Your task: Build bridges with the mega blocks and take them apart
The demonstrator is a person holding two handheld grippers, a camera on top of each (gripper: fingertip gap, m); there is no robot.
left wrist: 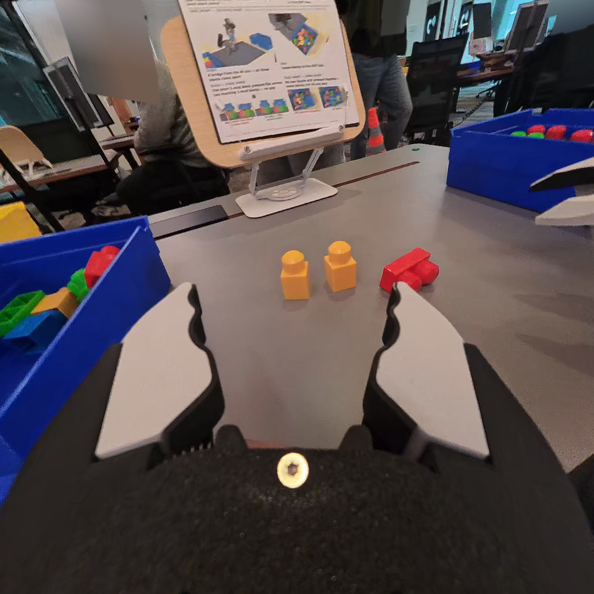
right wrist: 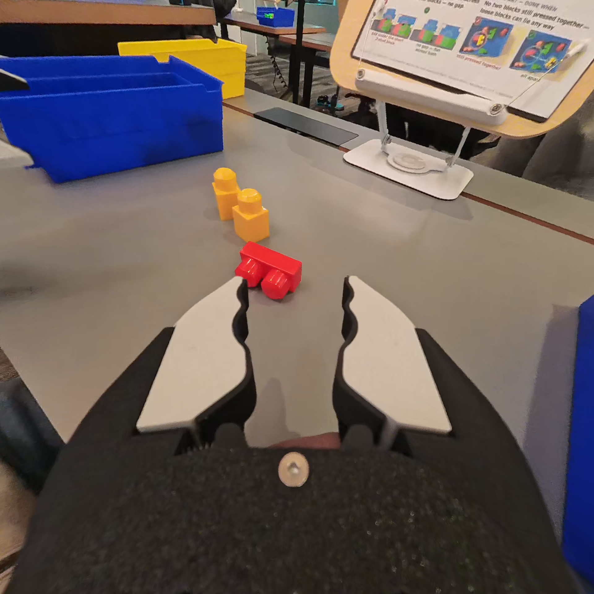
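Two orange one-stud blocks stand upright side by side on the grey table, one at the left [left wrist: 295,276] [right wrist: 225,194] and one at the right [left wrist: 340,267] [right wrist: 251,216], a small gap between them. A red two-stud block [left wrist: 409,270] [right wrist: 270,269] lies on its side just right of them. My left gripper [left wrist: 294,289] is open and empty, just short of the orange blocks. My right gripper [right wrist: 295,281] is open and empty, its left fingertip close to the red block's studs. It also shows at the right edge of the left wrist view [left wrist: 565,196].
A blue bin [left wrist: 74,308] [right wrist: 109,112] with several loose blocks stands at the left. Another blue bin [left wrist: 514,160] with red and green blocks stands at the right. An instruction board on a white stand [left wrist: 286,193] [right wrist: 411,167] is at the table's far edge. A yellow bin [right wrist: 199,54] sits behind. It is some 11 cm from my right tips to the red two-stud block [left wrist: 409,270]. My right wrist view [right wrist: 258,262] looks at it from another angle.
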